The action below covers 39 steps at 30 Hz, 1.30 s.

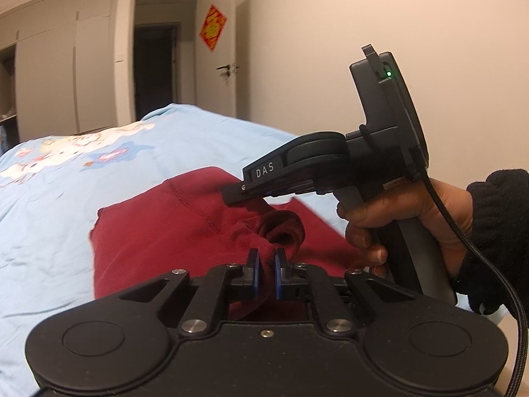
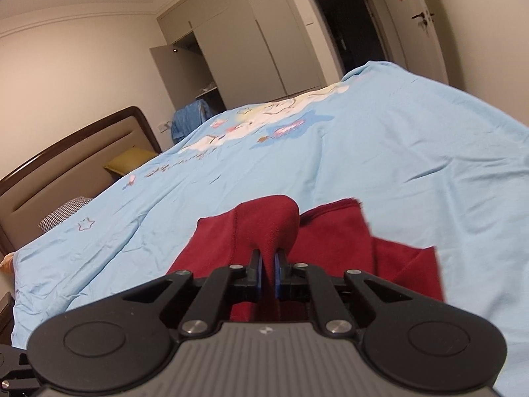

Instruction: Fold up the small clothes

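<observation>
Left jaws: the left gripper (image 1: 266, 273) has its blue-padded fingers (image 1: 253, 274) drawn narrow, with a fold of the dark red garment (image 1: 158, 231) pinched between them; cloth runs up out of the gap and bunches just ahead of the tips.

Right jaws: the right gripper (image 2: 266, 273) is likewise nearly closed, clamped on a raised hump of the same garment (image 2: 264, 225), which stands up in a rounded peak in front of the pads.

Right gripper from the side: in the left wrist view the right gripper (image 1: 246, 192) points left, tilted slightly downward, its tip touching the cloth just beyond the left gripper's fingers.

Hand: a hand (image 1: 406, 221) wraps the pistol grip, fingers curled round the front, with a black knitted sleeve (image 1: 499, 231) at the wrist and a braided cable (image 1: 489, 264) trailing down past it. A green light glows on the upright back of the tool.

Garment look: deep red, soft knit, with a stitched seam visible; part lies flat on the bed, part is lifted and creased where both tools hold it. One edge is blurred.

Garment place: on the light blue bedspread (image 2: 396, 165), near its close edge, right in front of both grippers.

Bedspread: wrinkled, with a cartoon print further away.

Room: headboard (image 2: 66, 165) on the left, wardrobe (image 2: 251, 39) and a dark doorway (image 1: 155, 66) behind.
</observation>
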### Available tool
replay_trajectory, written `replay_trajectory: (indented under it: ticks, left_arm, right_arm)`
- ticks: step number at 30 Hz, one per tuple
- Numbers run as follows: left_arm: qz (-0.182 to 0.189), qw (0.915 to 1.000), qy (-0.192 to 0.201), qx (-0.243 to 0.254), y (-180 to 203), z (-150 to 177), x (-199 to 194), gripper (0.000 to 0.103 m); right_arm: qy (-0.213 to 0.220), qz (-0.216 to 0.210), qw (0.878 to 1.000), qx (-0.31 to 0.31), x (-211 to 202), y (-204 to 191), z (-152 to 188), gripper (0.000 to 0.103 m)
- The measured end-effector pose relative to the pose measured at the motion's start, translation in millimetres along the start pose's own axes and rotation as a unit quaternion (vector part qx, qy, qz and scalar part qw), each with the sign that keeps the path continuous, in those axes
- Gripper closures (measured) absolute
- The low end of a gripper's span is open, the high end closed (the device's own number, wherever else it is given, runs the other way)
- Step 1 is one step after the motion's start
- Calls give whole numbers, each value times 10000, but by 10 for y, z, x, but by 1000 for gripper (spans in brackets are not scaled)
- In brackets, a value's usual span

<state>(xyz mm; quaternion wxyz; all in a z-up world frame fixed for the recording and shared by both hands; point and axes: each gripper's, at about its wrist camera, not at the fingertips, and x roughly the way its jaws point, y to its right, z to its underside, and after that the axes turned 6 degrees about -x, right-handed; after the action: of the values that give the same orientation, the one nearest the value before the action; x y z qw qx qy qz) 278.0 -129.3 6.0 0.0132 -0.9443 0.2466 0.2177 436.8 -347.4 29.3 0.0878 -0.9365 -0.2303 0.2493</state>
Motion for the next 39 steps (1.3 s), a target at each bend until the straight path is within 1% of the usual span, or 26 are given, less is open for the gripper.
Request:
replay_trajectory:
  ticks: [9,16,23,27,30,33,35,36,38,39]
  left_arm:
    - [408,9990,28,181,202,-45,183,95]
    - [639,9975,-109,264,326,-50,346,95]
    - [740,9962,-365,281,361,-20,528,94]
    - [708,9957,-527,286,356,-93,630,93]
    - [706,9953,-600,284,362,-152,664,88]
    - [691,9955,-602,260,368,-196,647,78]
    - [683,9958,-572,225,352,-215,621,67]
    - [651,9962,-550,199,344,-223,612,64]
    - [555,9972,-494,119,341,-218,574,50]
    - [516,9976,-463,54,320,-233,556,47]
  right_arm:
    - [97,389,9992,24,-277,308,-19,95]
    - [61,650,9979,17,-415,468,40,95]
    - [-127,806,9965,179,-403,579,229,95]
    - [-217,864,9958,225,-344,607,310,95]
    - [-258,898,9954,192,-311,593,332,95]
    - [-295,946,9950,99,-296,576,349,95]
    - [-318,977,9947,59,-288,562,356,94]
    - [-325,992,9945,56,-288,565,365,92]
    - [-327,1025,9942,74,-293,568,376,91]
    - [-325,1045,9940,78,-297,570,380,90]
